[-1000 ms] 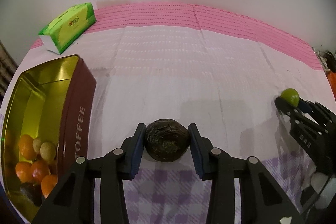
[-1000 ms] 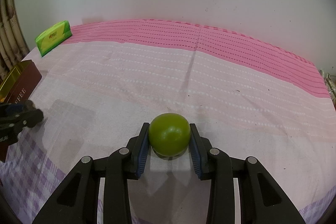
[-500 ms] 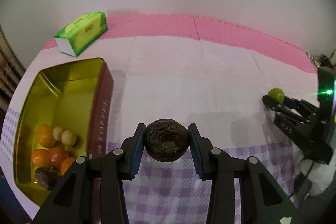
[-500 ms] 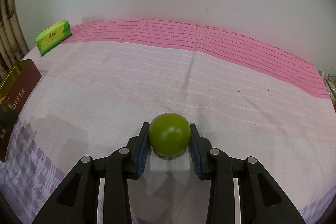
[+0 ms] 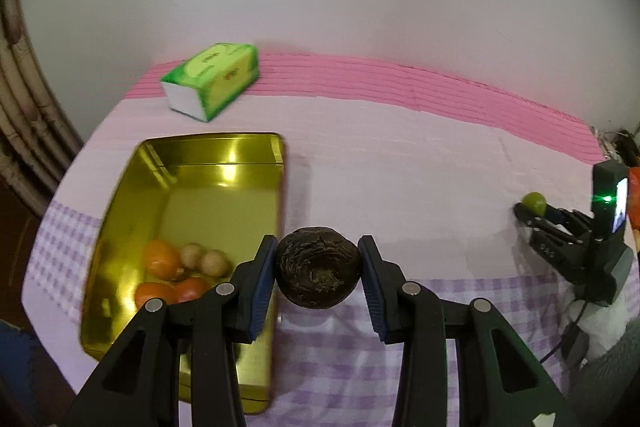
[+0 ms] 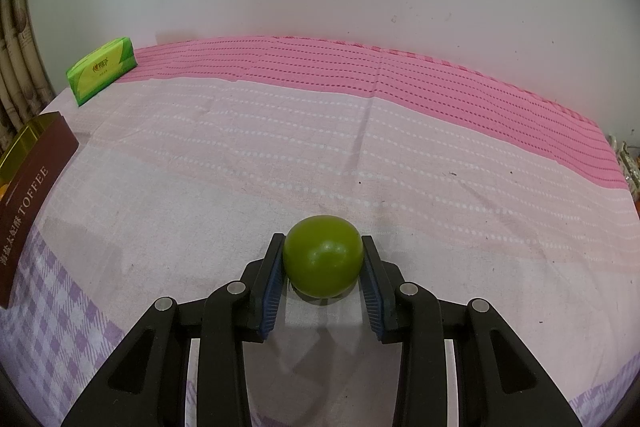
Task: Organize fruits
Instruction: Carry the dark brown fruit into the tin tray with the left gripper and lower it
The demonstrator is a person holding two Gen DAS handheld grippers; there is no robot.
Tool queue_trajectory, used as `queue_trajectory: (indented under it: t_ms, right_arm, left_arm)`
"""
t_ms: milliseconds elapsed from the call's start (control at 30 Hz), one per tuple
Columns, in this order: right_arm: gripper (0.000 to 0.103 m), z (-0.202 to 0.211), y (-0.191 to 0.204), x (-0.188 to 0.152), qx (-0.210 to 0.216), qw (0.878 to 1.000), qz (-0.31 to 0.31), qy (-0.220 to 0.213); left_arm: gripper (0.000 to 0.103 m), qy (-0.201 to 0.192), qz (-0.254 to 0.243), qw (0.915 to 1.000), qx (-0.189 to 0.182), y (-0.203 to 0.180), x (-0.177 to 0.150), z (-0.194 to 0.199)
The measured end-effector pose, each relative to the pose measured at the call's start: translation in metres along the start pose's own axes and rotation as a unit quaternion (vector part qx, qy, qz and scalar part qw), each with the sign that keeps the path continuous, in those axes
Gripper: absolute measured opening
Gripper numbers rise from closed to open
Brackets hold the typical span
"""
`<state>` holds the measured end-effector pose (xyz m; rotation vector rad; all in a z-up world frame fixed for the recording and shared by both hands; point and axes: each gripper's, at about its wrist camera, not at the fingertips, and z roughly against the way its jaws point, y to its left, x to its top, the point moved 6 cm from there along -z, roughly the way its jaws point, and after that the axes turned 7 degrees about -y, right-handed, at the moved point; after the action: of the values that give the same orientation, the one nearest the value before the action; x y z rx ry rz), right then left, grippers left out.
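1. Left gripper (image 5: 318,273) is clamped on a dark wrinkled fruit (image 5: 318,273), held above the table (image 5: 400,187) just beside the tin's right wall.
2. Right gripper (image 6: 323,263) pinches a green fruit (image 6: 323,261) low over the cloth.
3. Likely step: carrying the dark fruit to the tin; next it must shift toward 9 o'clock, then release.
4. Gold tin (image 5: 224,163) holds oranges (image 5: 162,259) and two pale round fruits (image 5: 204,261) at its near end.

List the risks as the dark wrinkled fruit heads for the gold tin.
The dark wrinkled fruit, pinched in the left gripper, sits beside the gold tin's wall, not over it; released here, it could miss. Dropped inside, it may bruise the oranges. The round green fruit could roll off if released.
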<state>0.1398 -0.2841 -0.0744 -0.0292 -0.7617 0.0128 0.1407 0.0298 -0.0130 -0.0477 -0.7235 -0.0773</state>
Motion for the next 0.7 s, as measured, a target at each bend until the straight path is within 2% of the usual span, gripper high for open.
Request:
queue_trajectory:
  t_ms: [433,700]
  right_arm:
    - [0.037,0.000,0.000,0.001,-0.001,1.000,0.002,0.000]
    - [0.037,0.000,0.000,0.001,-0.001,1.000,0.002,0.000]
  left_arm:
    - [0.037,0.013,0.030,0.9977,0.059,0.081,-0.007,-0.001]
    - [0.037,0.035,0.042,0.9953,0.081,0.110,-0.020,-0.011]
